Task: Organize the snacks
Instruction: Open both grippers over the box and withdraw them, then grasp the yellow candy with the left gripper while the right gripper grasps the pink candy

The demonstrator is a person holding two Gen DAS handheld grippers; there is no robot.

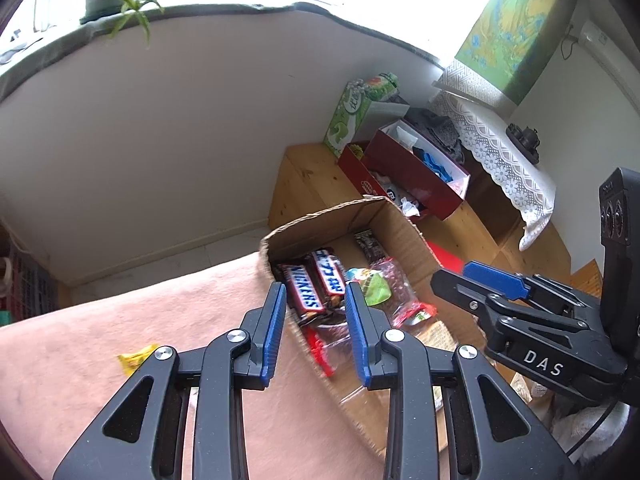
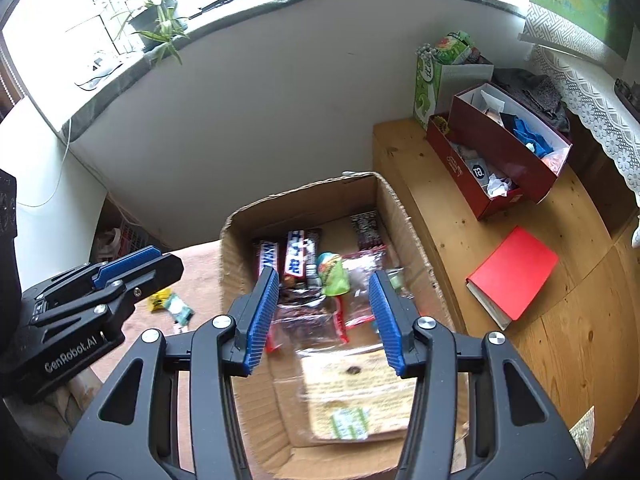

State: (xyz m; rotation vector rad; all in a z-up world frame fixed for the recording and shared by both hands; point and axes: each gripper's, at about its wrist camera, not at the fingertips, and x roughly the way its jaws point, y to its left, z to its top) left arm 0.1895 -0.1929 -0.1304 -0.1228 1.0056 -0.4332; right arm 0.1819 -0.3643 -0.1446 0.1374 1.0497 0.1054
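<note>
An open cardboard box (image 2: pixel 400 216) (image 1: pixel 404 228) stands on a pink cloth (image 1: pixel 120 320). Inside lie two Snickers bars (image 1: pixel 316 284) (image 2: pixel 294 258), a green packet (image 2: pixel 334 274), clear red-edged packets (image 2: pixel 344 320) and a pale flat packet (image 2: pixel 352 380). My left gripper (image 1: pixel 316 308) is open and empty, above the box's left wall. My right gripper (image 2: pixel 324 300) is open and empty, above the box's middle. Each gripper shows in the other's view, the right (image 1: pixel 500 284) and the left (image 2: pixel 132 268). A yellow candy (image 1: pixel 136 358) and a green-white wrapper (image 2: pixel 176 306) lie on the cloth left of the box.
A wooden table (image 2: pixel 440 208) stands right of the box, with a red book (image 2: pixel 516 272), two dark red open boxes of odds and ends (image 2: pixel 504 148) and a green carton (image 2: pixel 430 80). A white wall and a windowsill with a plant (image 2: pixel 156 20) are behind.
</note>
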